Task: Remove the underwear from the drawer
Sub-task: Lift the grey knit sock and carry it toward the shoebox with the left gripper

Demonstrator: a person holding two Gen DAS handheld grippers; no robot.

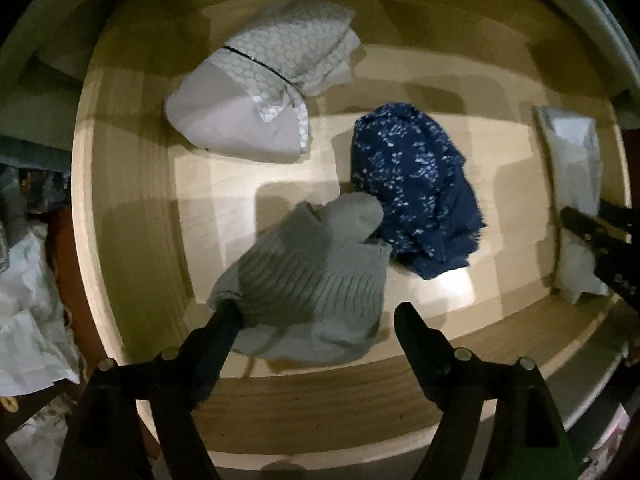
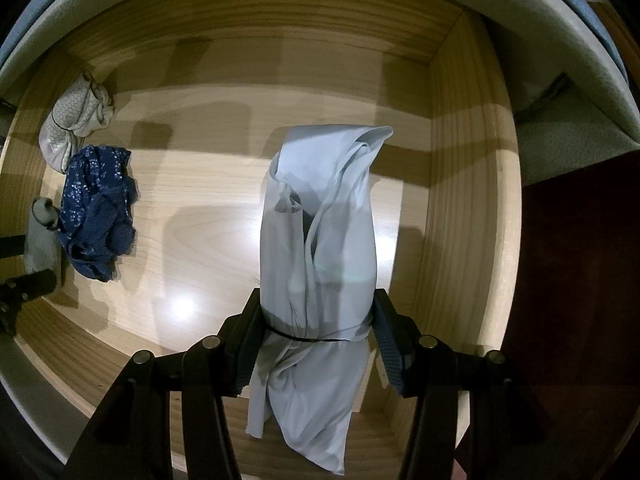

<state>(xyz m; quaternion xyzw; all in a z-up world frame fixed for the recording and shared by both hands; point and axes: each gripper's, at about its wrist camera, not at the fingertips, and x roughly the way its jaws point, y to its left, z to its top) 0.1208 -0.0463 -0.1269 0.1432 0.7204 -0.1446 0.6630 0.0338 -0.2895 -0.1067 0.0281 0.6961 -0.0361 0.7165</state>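
I look down into an open wooden drawer point(image 1: 132, 216). My left gripper point(image 1: 316, 312) is open, with its left finger touching a grey ribbed underwear point(image 1: 312, 276) that lies at the drawer's front. A navy patterned underwear point(image 1: 416, 192) lies beside it, and a white honeycomb-print one point(image 1: 264, 88) lies farther back. My right gripper point(image 2: 316, 332) is shut on a pale grey-blue underwear point(image 2: 320, 240), bundled with a thin black band, and holds it upright above the drawer floor point(image 2: 208, 208). The navy underwear point(image 2: 96, 208) and the white one point(image 2: 76, 120) also show at the left of the right wrist view.
The drawer's walls point(image 2: 468, 184) ring the space. The right gripper with its pale bundle point(image 1: 576, 184) shows at the right edge of the left wrist view. Crumpled white fabric point(image 1: 28, 304) lies outside the drawer at the left. A dark red surface point(image 2: 576, 280) lies right of the drawer.
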